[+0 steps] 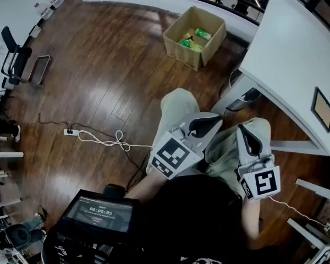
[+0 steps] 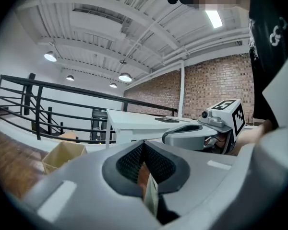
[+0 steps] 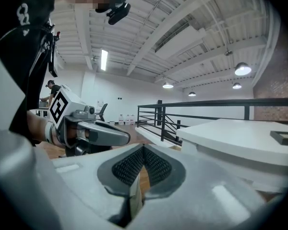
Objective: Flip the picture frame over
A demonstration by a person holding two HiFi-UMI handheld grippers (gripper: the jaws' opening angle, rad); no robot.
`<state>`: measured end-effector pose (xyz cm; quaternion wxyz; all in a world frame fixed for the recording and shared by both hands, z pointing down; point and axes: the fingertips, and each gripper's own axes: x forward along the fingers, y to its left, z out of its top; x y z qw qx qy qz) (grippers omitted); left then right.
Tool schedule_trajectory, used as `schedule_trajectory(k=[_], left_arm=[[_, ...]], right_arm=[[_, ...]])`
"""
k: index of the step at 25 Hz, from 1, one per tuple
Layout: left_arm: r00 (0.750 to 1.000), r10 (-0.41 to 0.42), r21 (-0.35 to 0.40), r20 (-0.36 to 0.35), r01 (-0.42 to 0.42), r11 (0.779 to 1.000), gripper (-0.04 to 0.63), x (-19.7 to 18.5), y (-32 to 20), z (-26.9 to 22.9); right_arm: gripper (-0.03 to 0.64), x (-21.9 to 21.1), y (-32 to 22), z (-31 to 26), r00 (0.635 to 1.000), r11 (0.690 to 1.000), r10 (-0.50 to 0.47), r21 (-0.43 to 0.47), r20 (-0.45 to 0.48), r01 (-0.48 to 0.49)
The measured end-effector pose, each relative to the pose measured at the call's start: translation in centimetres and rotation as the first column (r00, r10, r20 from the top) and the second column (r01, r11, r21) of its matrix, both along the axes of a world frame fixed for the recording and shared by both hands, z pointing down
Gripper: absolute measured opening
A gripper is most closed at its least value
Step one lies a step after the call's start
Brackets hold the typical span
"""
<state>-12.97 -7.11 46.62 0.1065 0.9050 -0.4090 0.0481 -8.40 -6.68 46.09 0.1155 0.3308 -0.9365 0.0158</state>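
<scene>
A dark-rimmed picture frame [image 1: 322, 109] with a brown panel lies flat near the front right corner of the white table [image 1: 291, 48]. It shows as a thin dark slab [image 2: 167, 120] in the left gripper view and at the right edge [image 3: 284, 137] in the right gripper view. Both grippers hover over the person's lap, short of the table and apart from the frame. My left gripper [image 1: 206, 124] is shut with nothing in it [image 2: 144, 164]. My right gripper [image 1: 252, 139] is also shut and empty [image 3: 143, 164].
An open cardboard box [image 1: 194, 36] with green packets stands on the wooden floor beyond the grippers. A white power strip and cable [image 1: 99, 139] lie on the floor at left. A black railing [image 3: 197, 111] runs behind the table. A screen [image 1: 102, 210] sits at the lower left.
</scene>
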Motion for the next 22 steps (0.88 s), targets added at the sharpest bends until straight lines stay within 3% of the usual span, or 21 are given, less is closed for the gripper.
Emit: schedule_trajectory(k=[5, 11, 16, 22], left_arm=[[0.995, 0.097, 0.01, -0.007, -0.097, 0.995, 0.017, 3.7, -2.5, -0.2], [0.975, 0.224, 0.02, -0.005, -0.224, 0.974, 0.017, 9.9, -4.5, -0.4], [0.944, 0.331, 0.034, 0.003, -0.331, 0.943, 0.017, 15.6, -5.0, -0.7], [0.908, 0.417, 0.083, 0.032, -0.418, 0.904, 0.017, 20.4, -6.1, -2.9]], right_arm=[[-0.008, 3.5, -2.4, -0.6, 0.996, 0.995, 0.094, 0.028, -0.004, -0.094], [-0.008, 10.1, -4.3, -0.9, 0.973, 0.972, 0.232, 0.041, 0.007, -0.232], [-0.008, 16.3, -4.5, -0.4, 0.936, 0.935, 0.352, 0.03, 0.016, -0.352], [-0.008, 22.5, -4.7, -1.2, 0.869, 0.868, 0.495, 0.04, 0.017, -0.495]])
